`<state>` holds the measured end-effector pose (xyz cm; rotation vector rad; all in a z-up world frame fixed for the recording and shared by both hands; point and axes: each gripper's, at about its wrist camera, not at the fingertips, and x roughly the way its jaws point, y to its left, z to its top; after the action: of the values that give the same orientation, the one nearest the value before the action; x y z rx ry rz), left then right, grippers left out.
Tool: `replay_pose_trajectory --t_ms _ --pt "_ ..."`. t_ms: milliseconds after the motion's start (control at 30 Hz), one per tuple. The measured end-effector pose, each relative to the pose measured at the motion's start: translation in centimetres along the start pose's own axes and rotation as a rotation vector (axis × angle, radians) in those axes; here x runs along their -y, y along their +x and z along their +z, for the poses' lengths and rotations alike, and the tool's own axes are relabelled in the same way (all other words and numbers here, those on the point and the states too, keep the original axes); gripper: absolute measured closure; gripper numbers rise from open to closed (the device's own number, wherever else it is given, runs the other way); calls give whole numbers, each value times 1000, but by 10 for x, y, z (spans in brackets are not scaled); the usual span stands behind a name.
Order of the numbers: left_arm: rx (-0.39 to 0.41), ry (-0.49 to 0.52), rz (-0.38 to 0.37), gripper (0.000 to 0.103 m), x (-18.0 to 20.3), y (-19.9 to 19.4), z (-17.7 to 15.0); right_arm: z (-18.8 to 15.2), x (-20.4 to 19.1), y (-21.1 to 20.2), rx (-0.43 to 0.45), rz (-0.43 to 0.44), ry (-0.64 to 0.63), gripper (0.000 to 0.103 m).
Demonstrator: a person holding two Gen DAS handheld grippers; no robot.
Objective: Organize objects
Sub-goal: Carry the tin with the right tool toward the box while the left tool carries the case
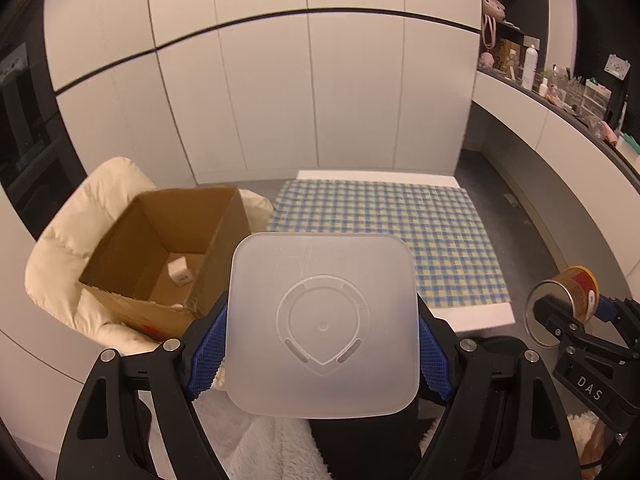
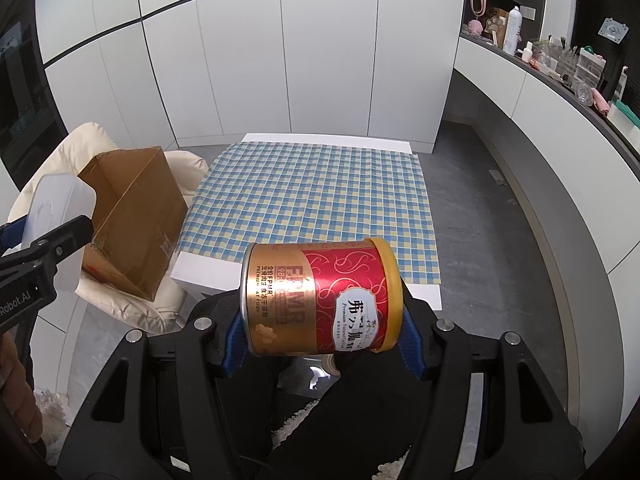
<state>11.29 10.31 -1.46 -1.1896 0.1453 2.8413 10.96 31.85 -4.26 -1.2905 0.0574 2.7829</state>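
My left gripper (image 1: 322, 356) is shut on a frosted white square container (image 1: 323, 322), its base turned toward the camera, both blue pads pressing its sides. It hangs in the air just right of an open cardboard box (image 1: 168, 256) that holds a small white cube (image 1: 180, 274). My right gripper (image 2: 320, 340) is shut on a red and gold can (image 2: 320, 296) with a yellow lid, held lying sideways above the near edge of the low table. In the left wrist view the can (image 1: 576, 288) and the right gripper (image 1: 572, 320) show at the far right. In the right wrist view the white container (image 2: 60, 220) shows at the far left.
A low white table (image 2: 192, 276) under a blue and yellow checked cloth (image 2: 316, 204) stands ahead. The cardboard box (image 2: 132, 216) rests on a cream cushioned chair (image 1: 68, 256) to its left. White cabinet doors close the back. A cluttered shelf (image 2: 560, 64) runs along the right wall over grey floor.
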Motion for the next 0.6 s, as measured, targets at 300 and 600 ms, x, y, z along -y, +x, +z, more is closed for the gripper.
replay_pose_trajectory --t_ms 300,600 --pt "-3 -15 45 22 -15 14 0 1 -7 25 -50 23 -10 39" --pt "-47 -88 94 22 -50 26 -9 4 -43 44 -75 80 -97 39"
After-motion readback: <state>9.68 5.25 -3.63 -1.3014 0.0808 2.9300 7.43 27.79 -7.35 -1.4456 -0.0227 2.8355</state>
